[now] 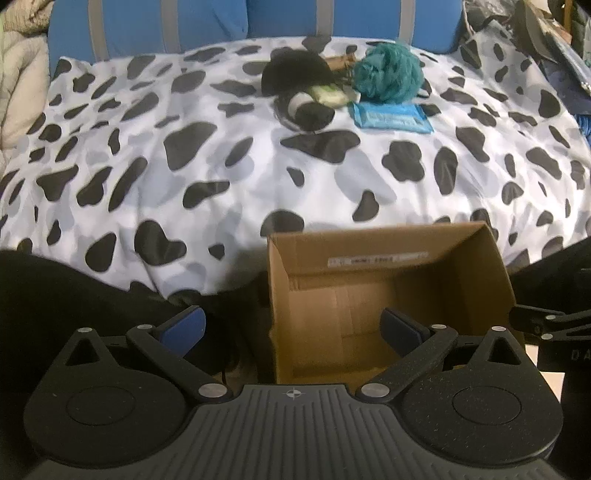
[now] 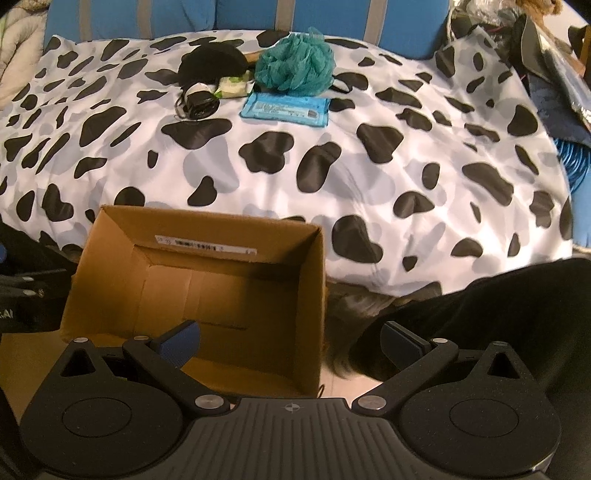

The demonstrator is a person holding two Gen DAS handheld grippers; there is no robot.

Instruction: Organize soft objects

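An open, empty cardboard box stands at the near edge of a cow-print bed. At the far side of the bed lie a teal mesh loofah, a black soft item, a rolled black-and-white bundle, a pale green pack and a flat blue wipes pack. My left gripper is open and empty, low by the box's left side. My right gripper is open and empty over the box's right front corner.
The cow-print duvet covers the bed. Blue cushions line the back. Clutter and a blue coiled cable sit at the right. Dark fabric lies beside the box.
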